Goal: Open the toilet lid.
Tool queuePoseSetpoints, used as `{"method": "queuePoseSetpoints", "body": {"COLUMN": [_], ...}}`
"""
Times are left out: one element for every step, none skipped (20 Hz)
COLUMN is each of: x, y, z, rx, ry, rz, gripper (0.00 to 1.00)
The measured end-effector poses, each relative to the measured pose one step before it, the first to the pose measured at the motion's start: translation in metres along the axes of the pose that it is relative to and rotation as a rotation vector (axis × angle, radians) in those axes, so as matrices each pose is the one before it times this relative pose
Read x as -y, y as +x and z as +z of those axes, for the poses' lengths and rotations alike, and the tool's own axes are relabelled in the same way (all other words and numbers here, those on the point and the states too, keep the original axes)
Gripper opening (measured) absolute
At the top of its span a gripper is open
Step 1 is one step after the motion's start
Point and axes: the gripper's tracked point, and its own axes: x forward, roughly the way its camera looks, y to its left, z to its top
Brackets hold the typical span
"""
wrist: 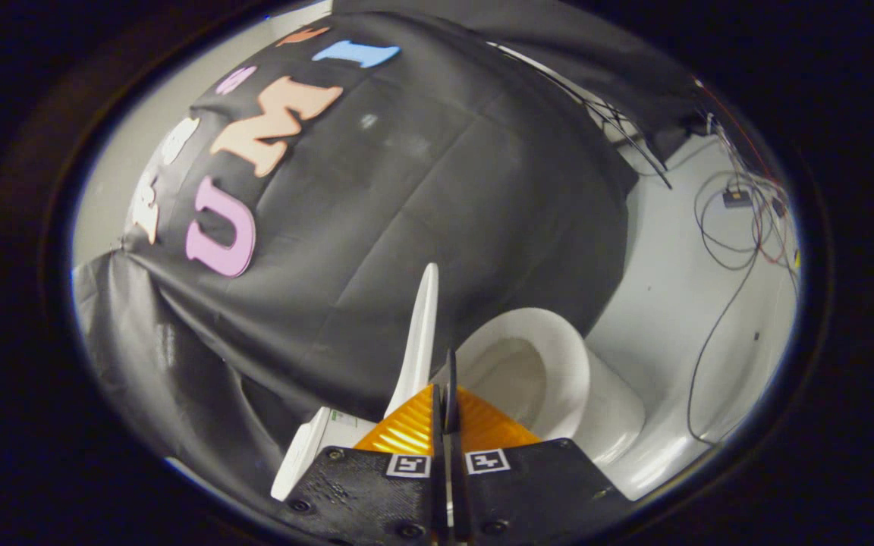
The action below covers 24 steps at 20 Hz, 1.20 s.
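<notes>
The white toilet lid [420, 334] stands raised and edge-on, a thin white blade just to the left of my fingers. Its lower end passes behind the left finger. My gripper [449, 371] is shut, the two fingers pressed together with nothing visible between them, right beside the lid's edge. The open toilet bowl [536, 364] with its white rim lies just beyond and to the right of the fingers. The white tank [308, 447] sits behind the lid, near the base of the left finger.
A black cloth wall [407, 197] hangs close behind the toilet. White floor [672, 303] stretches to the right of the bowl, with loose cables [733, 250] and a small black box [737, 199] lying on it.
</notes>
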Motion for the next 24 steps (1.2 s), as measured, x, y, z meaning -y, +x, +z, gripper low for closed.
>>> {"method": "queuePoseSetpoints", "body": {"x": [-0.01208, -0.00959, -0.01071, -0.01055, -0.01191, -0.00853, -0.00831, -0.00775, -0.00905, -0.00645, -0.00933, -0.00708, -0.01110, -0.00636, -0.00803, -0.00839, -0.00795, -0.00721, -0.00631, -0.00687, -0.00710, -0.00764, -0.00847, -0.00663], "y": [-0.00260, 0.00046, -0.00359, -0.00131, -0.00091, -0.00097, -0.00304, -0.00285, 0.00113, -0.00152, -0.00032, -0.00061, 0.00027, -0.00130, -0.00057, -0.00074, -0.00128, -0.00093, 0.00063, -0.00012, -0.00058, 0.00053, -0.00022, 0.00124], "z": [0.00226, 0.00218, 0.00176, 0.00185, 0.00085, 0.00181, 0.00225, 0.00103, 0.00089, 0.00154, 0.00171, 0.00169, -0.00009, 0.00113, 0.00181, 0.00083, 0.00159, 0.00060, 0.00069, 0.00102, 0.00244, 0.00079, 0.00076, 0.00022], "rx": [0.00363, 0.00362, -0.00261, 0.00110, -0.00545, -0.00341, -0.00619, -0.00257, -0.00223, 0.00270, 0.00162, -0.00114, -0.00028, -0.00061, -0.00132, -0.00034, 0.00122, 0.00234, 0.00267, 0.00206, 0.00563, 0.00567, 0.00337, 0.00259], "ry": [-0.02631, -0.03181, -0.03007, -0.03322, -0.02965, -0.03257, -0.03279, -0.02857, -0.02724, -0.02148, -0.01899, -0.02199, -0.02606, -0.02676, -0.02572, -0.02239, -0.02278, -0.02166, -0.01675, -0.01376, -0.01348, -0.01375, -0.01524, -0.01743], "rz": [-0.00050, -0.00118, -0.00054, 0.00441, 0.00329, -0.00415, -0.00654, -0.00845, -0.00575, -0.00036, 0.00316, 0.00088, -0.00068, -0.00333, 0.00049, 0.00345, 0.00396, 0.00384, 0.00719, 0.00710, 0.00857, 0.00995, 0.00951, 0.00696], "gripper": [0.03, 0.03, 0.02, 0.02, 0.02, 0.02, 0.03, 0.03, 0.03, 0.02, 0.02, 0.03, 0.03, 0.02, 0.02, 0.02, 0.02, 0.03, 0.03, 0.03, 0.03, 0.02, 0.02, 0.02]}}
